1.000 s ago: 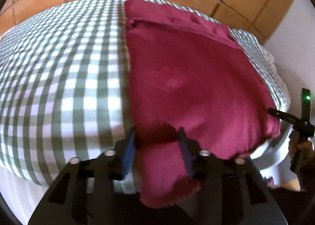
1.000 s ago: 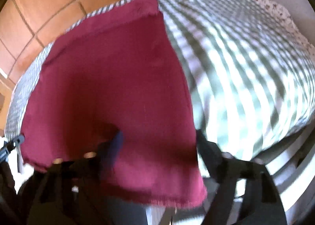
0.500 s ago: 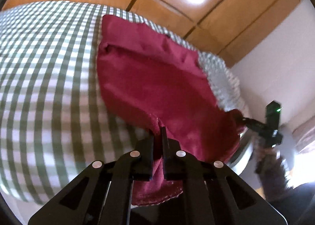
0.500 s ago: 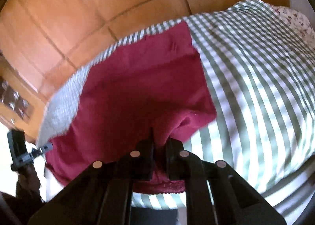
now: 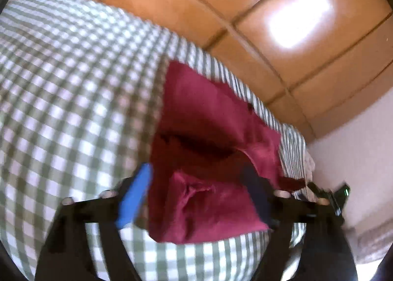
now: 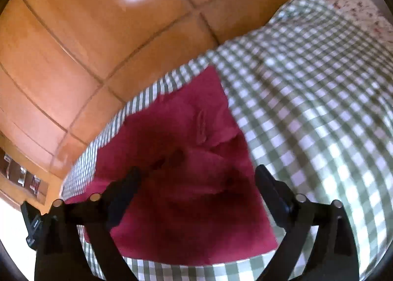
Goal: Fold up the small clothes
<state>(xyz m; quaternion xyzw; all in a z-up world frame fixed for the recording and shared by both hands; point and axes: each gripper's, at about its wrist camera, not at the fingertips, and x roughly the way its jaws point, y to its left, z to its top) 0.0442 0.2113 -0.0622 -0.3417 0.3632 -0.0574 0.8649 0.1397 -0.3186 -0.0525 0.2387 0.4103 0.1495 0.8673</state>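
A dark red garment (image 5: 211, 177) lies folded over itself on the green-and-white checked bedspread (image 5: 73, 99). It also shows in the right wrist view (image 6: 186, 182). My left gripper (image 5: 196, 192) is open, its fingers spread on either side of the folded top layer, holding nothing. My right gripper (image 6: 196, 195) is open too, its fingers astride the garment's near part, empty. The right gripper shows at the right edge of the left wrist view (image 5: 329, 195), and the left gripper at the left edge of the right wrist view (image 6: 32, 222).
A tiled orange-brown floor (image 5: 245, 10) lies beyond the bed's far edge. A white wall (image 5: 356, 145) stands to the right. A flowered cloth (image 6: 361, 13) lies at the bed's far right corner.
Both grippers were shut on the garment's near edge half a second ago and carried it forward over the rest. Both have now opened and let the cloth go, folded.
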